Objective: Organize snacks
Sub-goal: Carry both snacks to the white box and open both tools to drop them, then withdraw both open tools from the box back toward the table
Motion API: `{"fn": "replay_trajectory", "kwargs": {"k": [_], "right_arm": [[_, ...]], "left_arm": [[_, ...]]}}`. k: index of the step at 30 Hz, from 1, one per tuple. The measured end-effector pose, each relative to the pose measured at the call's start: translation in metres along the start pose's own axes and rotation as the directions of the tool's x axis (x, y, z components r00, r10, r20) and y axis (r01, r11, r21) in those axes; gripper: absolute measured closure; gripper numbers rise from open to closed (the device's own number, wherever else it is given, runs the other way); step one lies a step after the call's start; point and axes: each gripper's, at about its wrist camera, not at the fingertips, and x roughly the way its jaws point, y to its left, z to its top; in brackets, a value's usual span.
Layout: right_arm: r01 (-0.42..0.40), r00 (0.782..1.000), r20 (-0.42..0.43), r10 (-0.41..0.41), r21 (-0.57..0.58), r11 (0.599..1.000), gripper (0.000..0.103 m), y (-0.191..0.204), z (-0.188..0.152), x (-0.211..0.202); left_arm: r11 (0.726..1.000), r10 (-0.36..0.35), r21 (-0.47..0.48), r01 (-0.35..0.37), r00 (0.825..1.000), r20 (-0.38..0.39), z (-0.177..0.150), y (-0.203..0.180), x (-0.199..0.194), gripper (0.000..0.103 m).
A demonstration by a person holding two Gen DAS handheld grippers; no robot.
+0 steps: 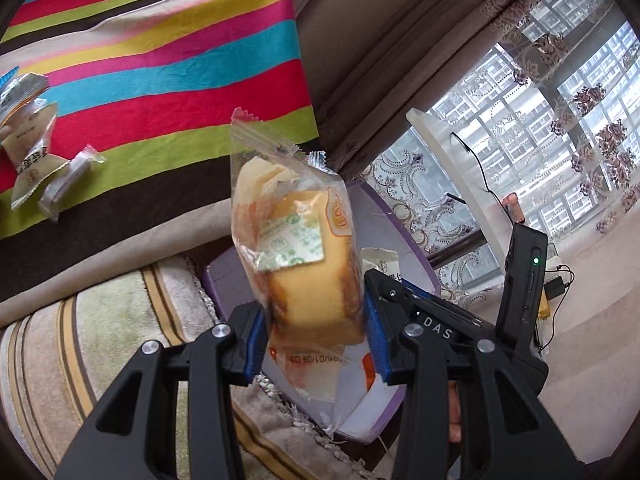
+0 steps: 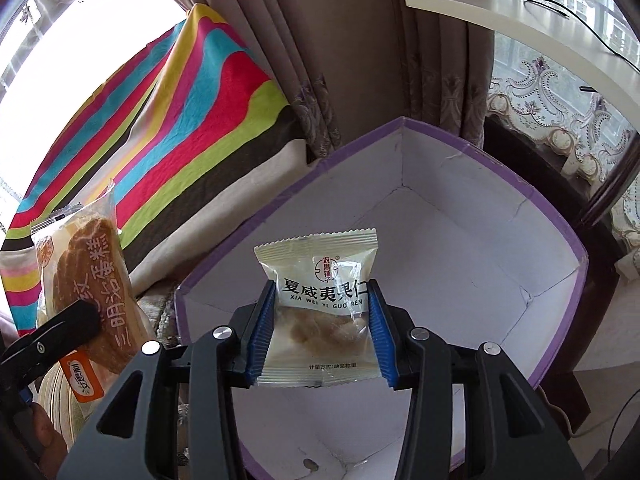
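My left gripper [image 1: 316, 336] is shut on a clear-wrapped sandwich cake packet [image 1: 298, 248] and holds it upright above the purple-rimmed white box [image 1: 400, 236]. The same cake packet [image 2: 92, 292] shows at the left of the right wrist view, with a left finger [image 2: 60, 328] across it. My right gripper [image 2: 320, 332] is shut on a white macadamia nut packet [image 2: 320, 300] and holds it over the open box [image 2: 480, 264], whose white inside looks bare. My right gripper [image 1: 440, 320] also shows in the left wrist view beside the cake.
Two more snack packets [image 1: 28, 140] and a small clear packet [image 1: 68, 184] lie on the striped cloth [image 1: 160, 60] of the bed. A fuzzy striped rug [image 1: 100, 340] lies below. Curtains [image 2: 360, 60], a white shelf [image 2: 520, 28] and a window stand behind the box.
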Motion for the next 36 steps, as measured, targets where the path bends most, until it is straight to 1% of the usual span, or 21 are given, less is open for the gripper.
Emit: {"fn": "replay_trajectory", "kwargs": {"k": [4,6,7,8,9,10,18,25,32,36], "right_arm": [[0.026,1.0,0.003,-0.026,0.025,0.999,0.056,-0.013,0.003,0.003],[0.034,0.999,0.004,-0.034,0.038,0.999,0.053,-0.018,0.003,0.003],[0.037,0.999,0.005,-0.037,0.04,0.999,0.051,-0.02,0.003,0.003],[0.037,0.999,0.007,-0.037,0.042,0.998,0.046,-0.022,0.003,0.002],[0.036,0.999,0.011,-0.037,0.044,0.998,0.042,-0.023,0.003,0.002],[0.034,0.999,0.012,-0.035,0.046,0.998,0.041,-0.022,0.003,0.001],[-0.026,1.0,0.01,0.026,0.029,0.999,0.04,-0.01,0.001,0.0],[-0.076,0.997,0.0,0.076,0.008,0.997,0.04,0.009,-0.001,-0.003],[-0.125,0.992,-0.023,0.124,-0.03,0.992,0.04,0.037,-0.003,-0.003],[-0.15,0.988,-0.039,0.148,-0.055,0.987,0.04,0.054,-0.004,-0.002]], "left_arm": [[1.0,-0.002,0.017,0.002,1.0,-0.029,-0.001,-0.006,0.011,0.06],[1.0,0.001,0.016,-0.001,0.999,-0.04,0.0,-0.008,0.014,0.059],[1.0,0.003,0.015,-0.002,0.999,-0.043,0.0,-0.007,0.014,0.056],[1.0,-0.004,0.015,0.005,0.999,-0.045,0.001,-0.007,0.014,0.054],[1.0,-0.001,0.018,0.002,0.999,-0.043,0.002,-0.007,0.013,0.049],[1.0,0.002,0.02,-0.001,0.999,-0.039,0.002,-0.008,0.013,0.046],[1.0,0.001,0.021,0.0,1.0,-0.021,0.001,-0.01,0.011,0.046],[0.999,0.028,0.038,-0.028,0.999,0.019,-0.001,-0.006,-0.002,0.046],[0.997,0.066,0.022,-0.068,0.995,0.075,-0.003,0.015,-0.029,0.046],[0.995,0.1,-0.014,-0.099,0.989,0.113,-0.008,0.034,-0.05,0.043]]}}
